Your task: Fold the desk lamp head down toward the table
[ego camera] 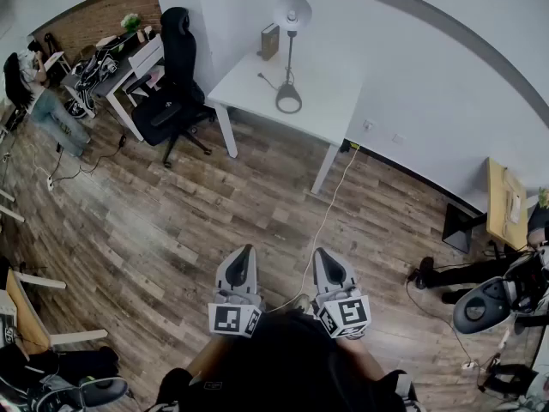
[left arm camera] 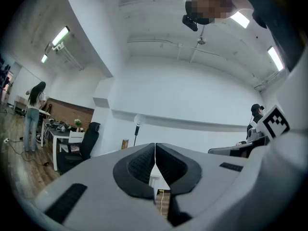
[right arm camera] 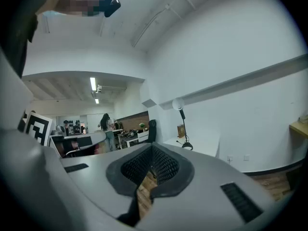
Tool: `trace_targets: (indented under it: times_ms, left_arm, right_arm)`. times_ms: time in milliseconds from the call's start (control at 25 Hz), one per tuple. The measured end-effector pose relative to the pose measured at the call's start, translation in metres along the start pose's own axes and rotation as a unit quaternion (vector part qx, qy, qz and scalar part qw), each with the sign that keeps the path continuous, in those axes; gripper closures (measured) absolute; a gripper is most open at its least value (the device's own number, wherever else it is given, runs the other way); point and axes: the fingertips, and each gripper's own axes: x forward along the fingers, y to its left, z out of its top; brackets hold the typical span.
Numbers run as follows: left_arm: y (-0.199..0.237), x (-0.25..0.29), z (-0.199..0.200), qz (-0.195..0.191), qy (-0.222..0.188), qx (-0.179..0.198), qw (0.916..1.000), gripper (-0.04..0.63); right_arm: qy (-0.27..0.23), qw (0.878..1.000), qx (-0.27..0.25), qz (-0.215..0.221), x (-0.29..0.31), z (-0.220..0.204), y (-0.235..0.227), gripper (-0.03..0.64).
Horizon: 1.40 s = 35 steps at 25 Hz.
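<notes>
A desk lamp (ego camera: 290, 48) stands upright on a white table (ego camera: 330, 110) against the far wall, its round white head raised on a thin dark stem above a ring base. The lamp (left arm camera: 137, 125) shows small and far off in the left gripper view. In the right gripper view the lamp (right arm camera: 181, 120) is likewise distant. My left gripper (ego camera: 243, 260) and right gripper (ego camera: 328, 263) are held side by side, level, close to the person's body and several steps from the table. Both have their jaws shut with nothing between them.
A small brown box (ego camera: 269, 41) stands on the table beside the lamp. A black office chair (ego camera: 174, 75) and a cluttered desk (ego camera: 120, 63) lie left of the table, with a person (ego camera: 39, 93) there. A white cable (ego camera: 330, 204) runs across the wooden floor. Another wooden desk (ego camera: 506, 200) is at right.
</notes>
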Motion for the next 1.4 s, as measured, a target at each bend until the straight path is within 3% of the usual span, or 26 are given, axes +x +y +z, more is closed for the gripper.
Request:
trace_targets:
  times_ms: [1400]
  left_arm:
    - [0.007,0.005,0.002,-0.011,0.012,0.001,0.9999,0.566]
  right_arm:
    - [-0.014,1.0,-0.006,-0.011,0.006,0.008,0.01,0.604]
